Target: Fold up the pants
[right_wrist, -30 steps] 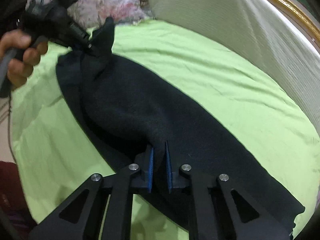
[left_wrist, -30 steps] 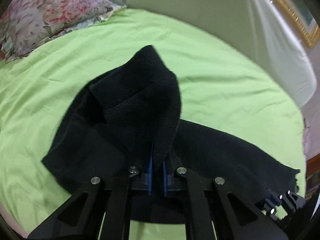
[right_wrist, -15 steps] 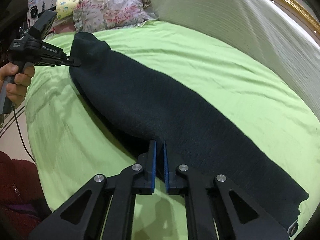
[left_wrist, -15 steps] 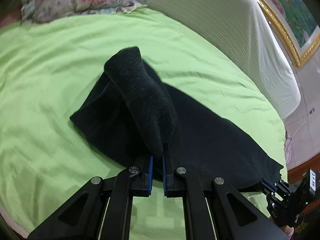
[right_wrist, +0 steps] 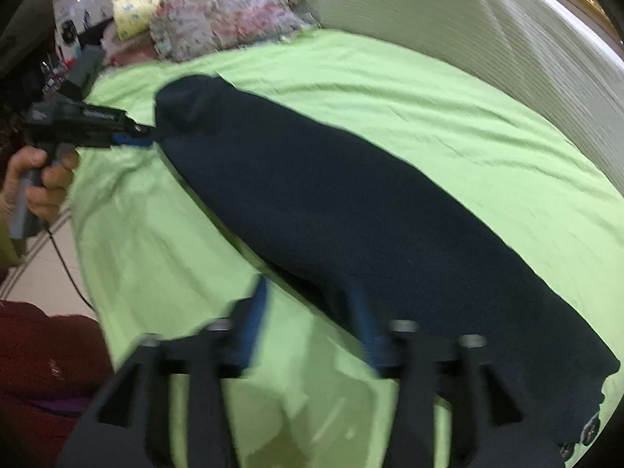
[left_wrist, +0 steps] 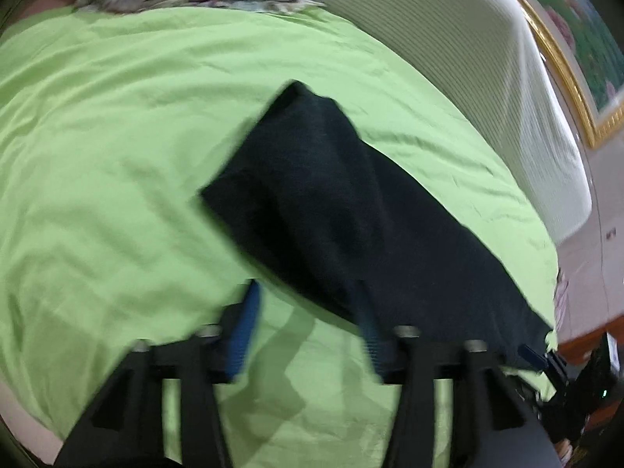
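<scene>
Dark navy pants (left_wrist: 351,210) lie flat in a long folded strip on the green bed sheet (left_wrist: 117,156); they also show in the right wrist view (right_wrist: 351,214). My left gripper (left_wrist: 308,323) is open and empty, its fingers just off the near edge of the pants. In the right wrist view the left gripper (right_wrist: 136,138) sits at the far end of the pants. My right gripper (right_wrist: 312,319) is open and empty at the near edge of the pants; its right finger (right_wrist: 362,323) overlaps the cloth's edge. Both views are blurred by motion.
Floral pillows (right_wrist: 222,19) lie at the head of the bed. A white striped headboard cover (left_wrist: 468,78) runs along the far side. A gold picture frame (left_wrist: 565,78) hangs above. Tiled floor (right_wrist: 50,273) lies beyond the bed's left edge.
Both grippers were shut on the pants and have opened, letting the cloth go. The lifted fold has dropped flat on the bed. Both grippers have pulled back slightly.
</scene>
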Motion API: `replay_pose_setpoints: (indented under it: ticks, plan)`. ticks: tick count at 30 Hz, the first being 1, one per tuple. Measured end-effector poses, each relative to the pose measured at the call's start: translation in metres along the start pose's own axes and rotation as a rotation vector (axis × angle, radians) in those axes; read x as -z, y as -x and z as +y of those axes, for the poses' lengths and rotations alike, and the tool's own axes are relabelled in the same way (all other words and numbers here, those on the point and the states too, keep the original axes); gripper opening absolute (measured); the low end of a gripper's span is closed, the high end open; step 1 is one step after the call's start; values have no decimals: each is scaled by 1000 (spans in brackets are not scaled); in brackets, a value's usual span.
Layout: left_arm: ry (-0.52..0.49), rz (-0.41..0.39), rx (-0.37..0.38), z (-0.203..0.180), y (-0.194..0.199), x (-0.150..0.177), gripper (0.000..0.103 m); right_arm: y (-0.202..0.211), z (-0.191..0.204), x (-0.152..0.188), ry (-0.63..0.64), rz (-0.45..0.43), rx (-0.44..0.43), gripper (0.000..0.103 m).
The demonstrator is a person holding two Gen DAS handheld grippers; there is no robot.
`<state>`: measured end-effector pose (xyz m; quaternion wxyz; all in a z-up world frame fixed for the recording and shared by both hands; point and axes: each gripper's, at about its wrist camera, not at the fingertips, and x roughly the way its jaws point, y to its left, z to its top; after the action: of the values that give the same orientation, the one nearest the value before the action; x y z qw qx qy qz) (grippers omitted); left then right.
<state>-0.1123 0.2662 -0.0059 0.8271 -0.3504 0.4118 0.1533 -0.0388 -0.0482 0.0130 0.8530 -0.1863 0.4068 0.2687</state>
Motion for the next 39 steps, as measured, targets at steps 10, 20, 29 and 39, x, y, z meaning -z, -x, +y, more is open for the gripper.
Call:
replay_pose_setpoints:
  ticks: [10, 20, 29, 39]
  plan:
    - [157, 20, -9, 25, -9, -32, 75, -21, -23, -53, -186, -94, -76, 61]
    - [184, 41, -3, 29, -31, -52, 76, -124, -75, -132, -317, 67, -130, 51]
    - [129, 1, 7, 31, -36, -49, 65, -165, -51, -123, -109, 232, -145, 37]
    - [21, -63, 48, 12, -32, -49, 21, -150, -25, -120, 44, 235, -91, 13]
